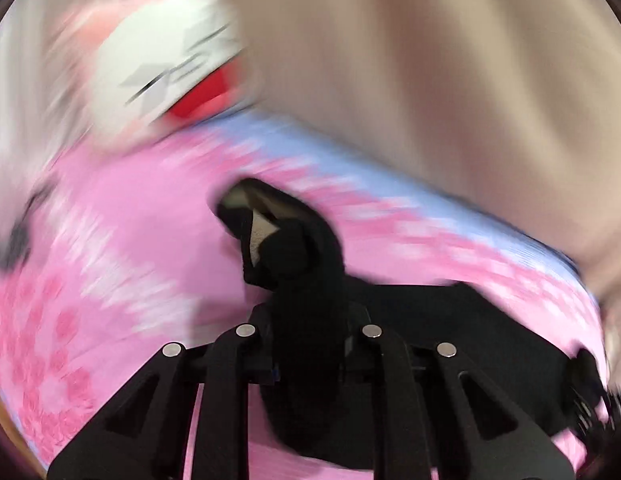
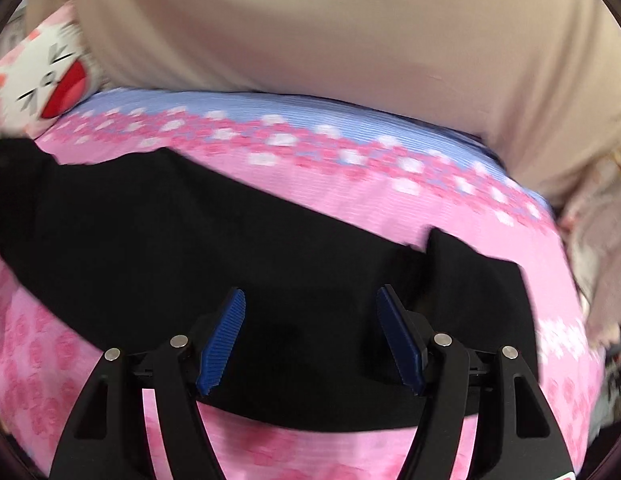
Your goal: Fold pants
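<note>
— Where are the pants [image 2: 214,240]?
— Flat on the pink bedspread [image 2: 350,196], black. My left tongs [image 1: 306,320] are clamped on a bunched fold of them.
— And the right tongs [image 2: 310,340]?
— Spread wide above the cloth. A cat pillow [image 2: 50,76] lies beyond.

Bare pink floral bedspread [image 2: 270,208] is left open beyond the black pants [image 2: 190,240]. Passage farther out is blocked by a beige-clothed torso [image 2: 330,32], and by a cat-face cushion [image 2: 50,76] beside it.
</note>
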Tool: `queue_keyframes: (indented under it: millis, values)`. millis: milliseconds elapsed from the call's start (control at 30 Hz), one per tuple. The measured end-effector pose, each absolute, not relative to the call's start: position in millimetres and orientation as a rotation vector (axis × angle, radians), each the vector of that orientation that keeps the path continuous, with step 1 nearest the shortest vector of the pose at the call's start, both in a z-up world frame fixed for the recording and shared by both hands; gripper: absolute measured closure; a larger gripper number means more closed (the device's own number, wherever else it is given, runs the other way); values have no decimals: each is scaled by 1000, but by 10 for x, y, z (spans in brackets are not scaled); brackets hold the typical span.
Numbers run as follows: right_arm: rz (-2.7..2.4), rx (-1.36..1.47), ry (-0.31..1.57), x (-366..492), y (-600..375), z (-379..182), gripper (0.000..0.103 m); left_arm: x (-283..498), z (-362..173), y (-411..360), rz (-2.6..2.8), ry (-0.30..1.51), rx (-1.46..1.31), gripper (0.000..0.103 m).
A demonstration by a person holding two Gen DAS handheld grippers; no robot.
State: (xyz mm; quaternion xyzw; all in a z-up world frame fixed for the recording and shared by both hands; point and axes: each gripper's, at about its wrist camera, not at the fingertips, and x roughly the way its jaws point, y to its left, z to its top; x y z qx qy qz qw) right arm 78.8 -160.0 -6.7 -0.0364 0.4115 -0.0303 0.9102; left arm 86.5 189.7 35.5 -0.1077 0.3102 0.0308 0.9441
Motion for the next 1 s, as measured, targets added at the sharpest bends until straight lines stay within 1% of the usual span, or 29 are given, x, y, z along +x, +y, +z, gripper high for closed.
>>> queue_keyframes:
  millis: [67, 100, 133, 167, 233, 300, 333, 400, 467, 533, 600, 700, 800, 867, 900, 933, 967, 1000]
  values:
    - [-157, -58, 844, 742, -1861, -67, 37, 838, 502, 1185, -116, 631, -129, 85]
    - [-196, -48, 847, 726, -1972, -73, 37, 856, 489, 904, -186, 654, -107, 83]
    - [-237, -36, 854, 708, -2108, -75, 37, 896, 421, 609, -254, 692, -96, 80]
    - [-264, -25, 857, 688, -2203, -74, 37, 945, 311, 344, -312, 736, -89, 78]
    - [-291, 13, 865, 623, -2425, -82, 37, 1061, -57, -226, -407, 875, -34, 69]
    - [-306, 27, 869, 555, -2569, -97, 37, 1020, -305, -510, -452, 961, -72, 69]
    - [-304, 27, 872, 532, -2616, -106, 37, 956, -321, -569, -467, 956, -79, 68]
    - [-277, 46, 879, 508, -2687, -120, 37, 833, -205, -600, -436, 886, -30, 68]
    - [-229, 61, 879, 539, -2681, -120, 36, 696, 1, -508, -406, 805, -6, 60]
    - [-176, 70, 875, 611, -2617, -114, 36, 597, 263, -204, -328, 712, -10, 40]
    - [-92, 76, 872, 738, -2417, -118, 36, 631, 406, 118, -216, 667, -2, 35]
    - [59, 75, 891, 992, -1994, -157, 36, 772, 396, 599, -28, 679, 19, 35]
    - [149, 76, 921, 1225, -1616, -209, 36, 814, 297, 1032, 28, 722, -48, 35]
    - [146, 81, 942, 1327, -1507, -263, 36, 809, 224, 1179, 44, 735, -74, 35]
    - [150, 88, 952, 1379, -1460, -304, 39, 812, 181, 1237, 50, 745, -77, 35]
    - [165, 98, 949, 1396, -1435, -330, 49, 819, 152, 1253, 50, 751, -76, 35]
    - [188, 108, 951, 1392, -1417, -337, 79, 815, 111, 1286, 43, 757, -75, 35]
    - [218, 121, 957, 1352, -1419, -325, 96, 819, 83, 1266, 41, 760, -73, 35]
